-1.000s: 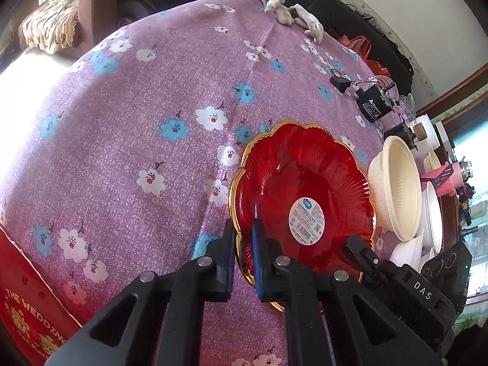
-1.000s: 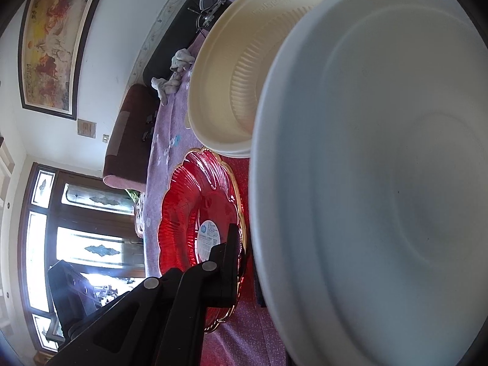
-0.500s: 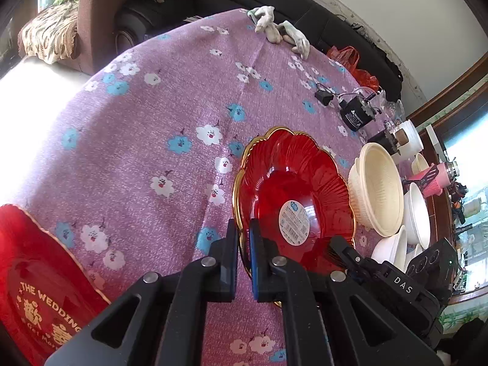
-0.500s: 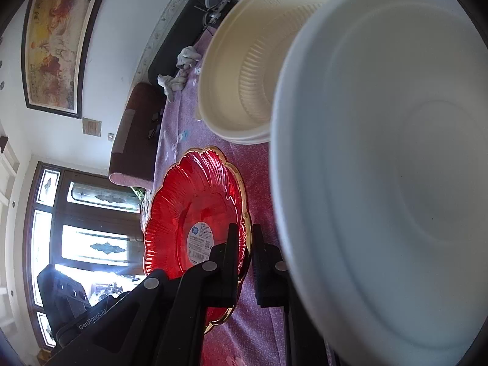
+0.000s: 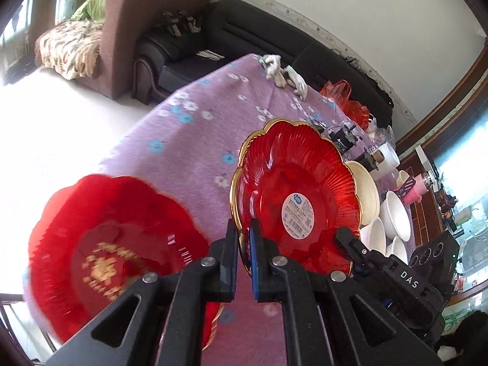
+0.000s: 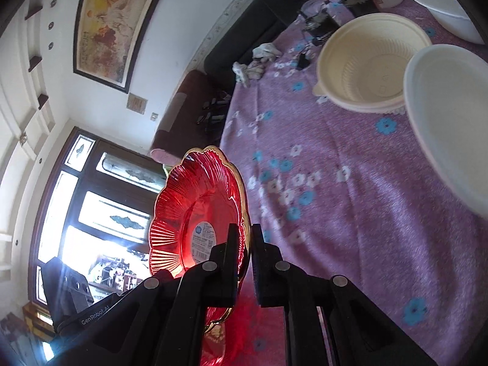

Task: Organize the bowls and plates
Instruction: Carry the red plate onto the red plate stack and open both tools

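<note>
2 scalloped gold-rimmed red glass plates: one (image 5: 292, 201) clamped at rim by both L gripper (image 5: 243, 244) & R gripper (image 6: 244, 250) jaws; second (image 5: 100, 253) left of L jaws, at bench (image 5: 195, 140) edge.

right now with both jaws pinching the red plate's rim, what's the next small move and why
Probably carry the red plate over the other red plate at lower left and lower it to stack. Both the left gripper and right gripper grip its rim, it is lifted off the purple cloth, and the two match.
</note>
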`<state>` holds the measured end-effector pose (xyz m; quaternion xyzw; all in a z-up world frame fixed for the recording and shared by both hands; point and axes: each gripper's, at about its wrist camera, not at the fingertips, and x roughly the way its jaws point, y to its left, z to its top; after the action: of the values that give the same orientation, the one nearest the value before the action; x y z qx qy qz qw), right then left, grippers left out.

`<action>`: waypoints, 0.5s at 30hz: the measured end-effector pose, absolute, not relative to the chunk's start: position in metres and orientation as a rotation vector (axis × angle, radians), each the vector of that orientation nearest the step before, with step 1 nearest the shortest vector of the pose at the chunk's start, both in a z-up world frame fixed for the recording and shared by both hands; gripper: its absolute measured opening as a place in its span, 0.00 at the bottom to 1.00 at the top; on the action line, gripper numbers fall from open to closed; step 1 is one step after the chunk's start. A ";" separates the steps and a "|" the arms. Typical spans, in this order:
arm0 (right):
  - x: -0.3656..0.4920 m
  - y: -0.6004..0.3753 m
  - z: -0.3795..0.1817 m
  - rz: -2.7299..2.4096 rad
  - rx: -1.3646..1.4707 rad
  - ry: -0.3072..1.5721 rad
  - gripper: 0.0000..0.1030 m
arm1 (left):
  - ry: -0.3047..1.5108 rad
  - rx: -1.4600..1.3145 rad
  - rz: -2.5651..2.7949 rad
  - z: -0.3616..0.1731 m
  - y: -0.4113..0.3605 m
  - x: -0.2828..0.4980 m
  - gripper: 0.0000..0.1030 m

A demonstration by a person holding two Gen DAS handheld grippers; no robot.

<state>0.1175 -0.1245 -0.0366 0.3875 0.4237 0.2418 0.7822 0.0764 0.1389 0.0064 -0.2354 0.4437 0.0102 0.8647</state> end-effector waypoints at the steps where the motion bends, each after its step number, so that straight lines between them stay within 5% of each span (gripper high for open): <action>1: 0.109 -0.116 -0.034 0.538 0.831 0.914 0.09 | 0.926 -0.486 0.032 0.009 0.146 0.066 0.07; 15: 0.046 -0.002 -0.050 0.651 0.623 1.069 0.09 | 0.953 -0.469 0.176 -0.016 0.225 -0.029 0.08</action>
<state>0.0462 -0.0022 -0.0502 0.2866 0.4920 0.2998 0.7654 -0.0289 0.2254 -0.0159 -0.2235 0.4536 0.0839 0.8586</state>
